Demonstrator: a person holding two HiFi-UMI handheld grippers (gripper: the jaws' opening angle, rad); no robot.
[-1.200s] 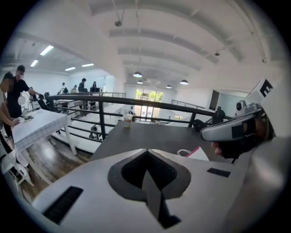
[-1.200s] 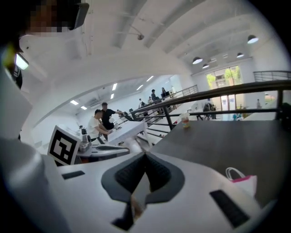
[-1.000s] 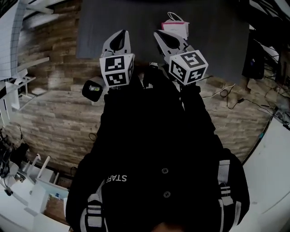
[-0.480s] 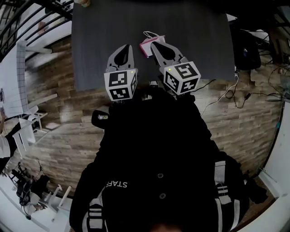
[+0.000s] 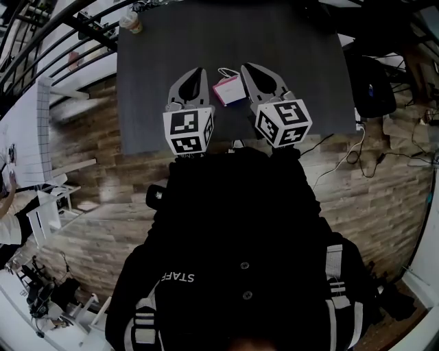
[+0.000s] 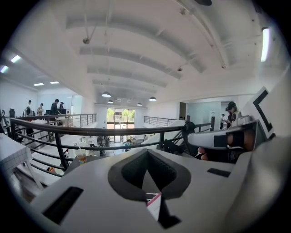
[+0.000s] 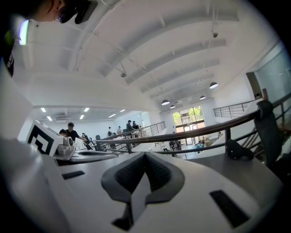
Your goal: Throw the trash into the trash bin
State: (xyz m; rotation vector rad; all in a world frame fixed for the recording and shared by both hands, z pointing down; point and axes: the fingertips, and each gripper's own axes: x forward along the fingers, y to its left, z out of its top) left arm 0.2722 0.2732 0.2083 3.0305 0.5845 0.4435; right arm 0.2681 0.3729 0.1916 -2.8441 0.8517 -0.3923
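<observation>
Trash for this job appears to be the small pink and white bag (image 5: 228, 90), which lies on the dark table (image 5: 309, 68) at the upper centre of the head view. It has not been picked up. A cup (image 5: 130, 20) with a straw stands at the table's upper left corner and may also need clearing. No trash bin shows in any view, so the task is judged barely begun: grasping, carrying and dropping are all left. The left gripper (image 5: 200, 70) and the right gripper (image 5: 245, 67) are held out side by side ahead of the person's dark jacket (image 5: 233, 226), pointing toward the table. The bag sits between their tips and appears to touch neither. Both pairs of jaws are pressed together with nothing held. Each gripper view looks out nearly level, over a railing (image 6: 91, 131).
</observation>
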